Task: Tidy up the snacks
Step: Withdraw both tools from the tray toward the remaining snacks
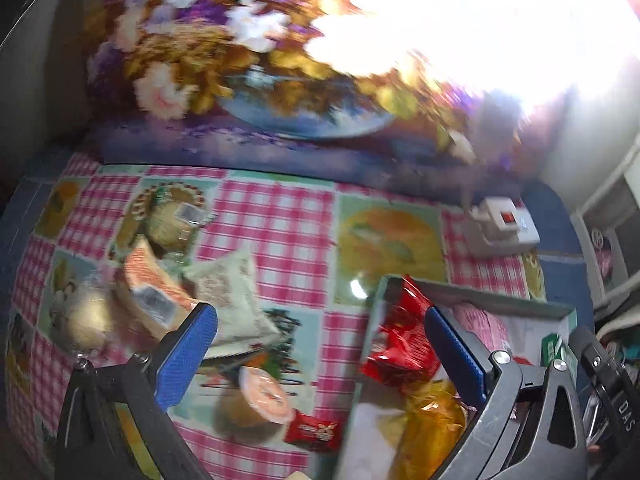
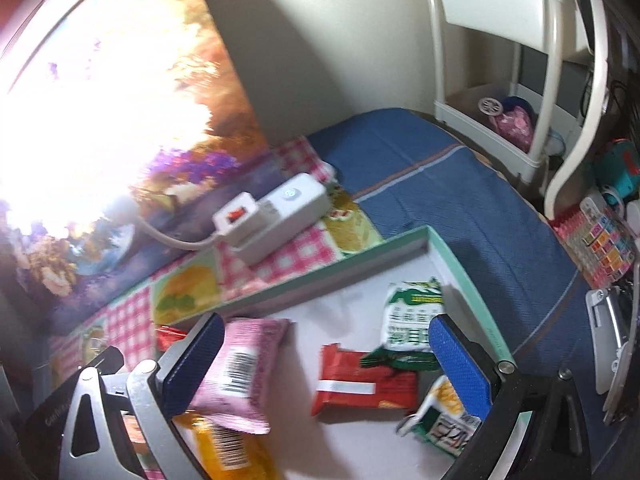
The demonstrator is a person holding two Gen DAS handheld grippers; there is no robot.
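Still loose, the cup [image 1: 262, 396] and packets [image 1: 224, 292] lie on the cloth between and ahead of the left gripper [image 1: 320, 352], whose fingers stand apart, empty. The right gripper [image 2: 326, 364], also spread, hovers over the box [image 2: 360, 250]; crushing the pink packet [image 2: 236, 376] looks possible.

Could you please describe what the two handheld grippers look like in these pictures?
Both look alike. The left gripper has two dark grey metal fingers faced with blue textured pads, joined to the frame by silver bolts, with triangular cut-outs in the frame. The right gripper shows the same blue pads, silver-grey frame and bolts. Beside the left one, a black part bears white letters, partly readable as "DAS". No sleeves or cables show.
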